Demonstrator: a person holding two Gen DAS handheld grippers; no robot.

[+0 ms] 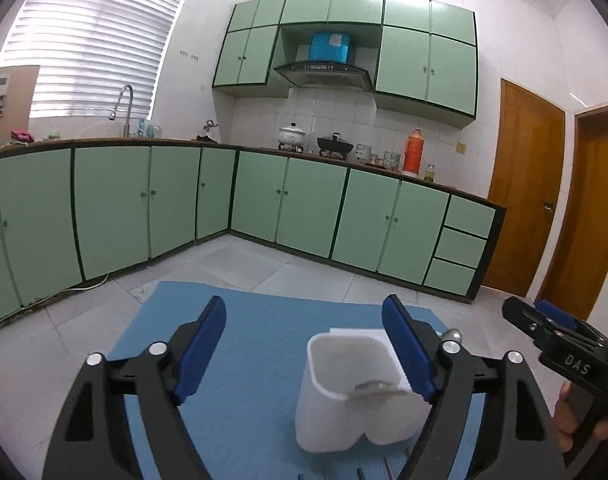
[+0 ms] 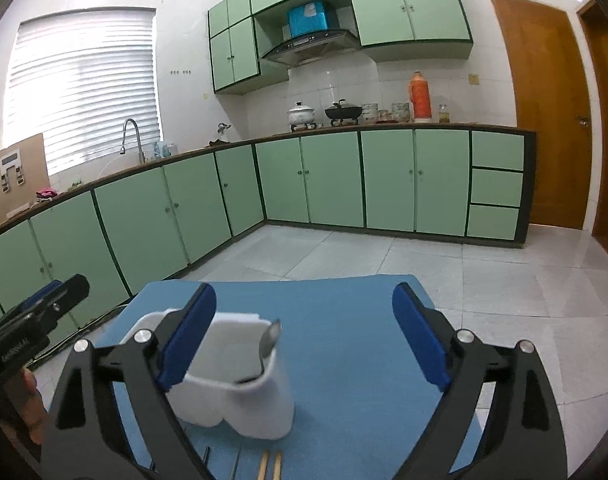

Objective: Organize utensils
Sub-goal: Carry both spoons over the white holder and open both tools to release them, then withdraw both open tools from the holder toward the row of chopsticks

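A white utensil holder stands upright on a blue mat. A metal spoon leans in its right compartment, and its shiny end shows behind a finger in the left wrist view. My left gripper is open, with the holder low between its fingers, close against the right pad. My right gripper is open too; its left finger stands in front of the holder and nothing is gripped. Wooden chopsticks lie on the mat's near edge.
Thin dark utensil ends lie beside the chopsticks. A person's hand holds the right gripper's handle. Beyond the mat are pale floor tiles, green base cabinets and brown wooden doors.
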